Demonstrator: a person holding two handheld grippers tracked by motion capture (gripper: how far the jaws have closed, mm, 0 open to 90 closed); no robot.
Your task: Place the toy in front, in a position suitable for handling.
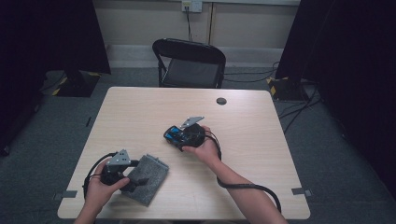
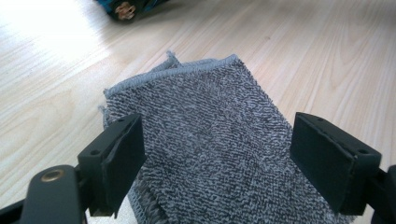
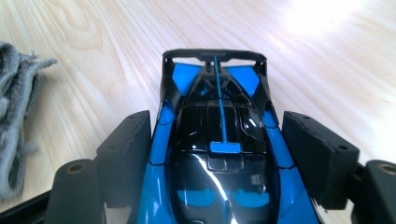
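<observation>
A blue and black toy race car (image 3: 217, 116) sits between the jaws of my right gripper (image 3: 217, 156), whose pads press on both its flanks; its rear wing points away from the camera. From above, that gripper (image 1: 181, 136) holds the car (image 1: 173, 135) over the middle of the table. A folded grey terry cloth (image 1: 150, 175) lies near the front left. My left gripper (image 1: 134, 181) rests over its near end. Its jaws (image 2: 217, 154) stand wide apart above the cloth (image 2: 210, 121) without pinching it. The car's nose (image 2: 126, 8) peeks in at the top of the left gripper view.
The light wooden table (image 1: 261, 140) has a small black round disc (image 1: 221, 101) near its far edge. A black folding chair (image 1: 189, 63) stands behind the table. Cables run over the grey carpet at the right (image 1: 299, 109).
</observation>
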